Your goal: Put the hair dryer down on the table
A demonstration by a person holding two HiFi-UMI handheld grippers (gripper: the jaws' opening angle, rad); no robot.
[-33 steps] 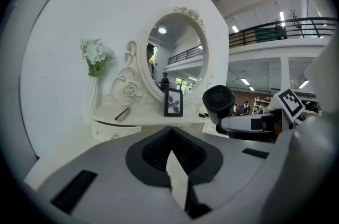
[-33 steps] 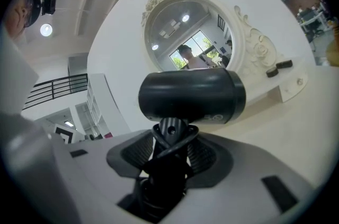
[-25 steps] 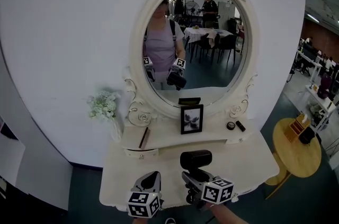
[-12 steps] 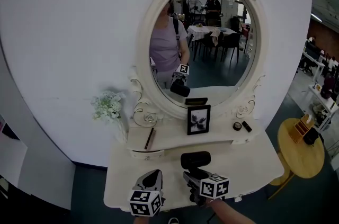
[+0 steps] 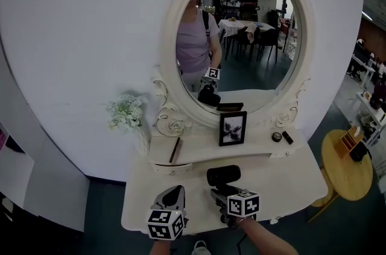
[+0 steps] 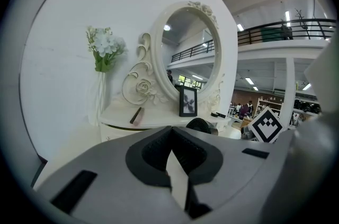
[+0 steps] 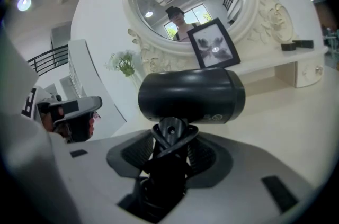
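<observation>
The right gripper (image 5: 222, 195) clamps the black plastic hair dryer (image 5: 224, 175) by its handle over the cream dressing table (image 5: 289, 178) — next, lower and release; the left gripper (image 5: 172, 195) is closed, empty.

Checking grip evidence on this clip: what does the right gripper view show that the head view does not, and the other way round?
Only the right gripper view: the right gripper with its jaws pressed on the handle of the hair dryer, the cord looped there.
Only the head view: the round wooden side table and the brown stick on the dresser shelf.
Both: the hair dryer over the white table, the picture frame, the white flowers, the oval mirror and the left gripper.
</observation>
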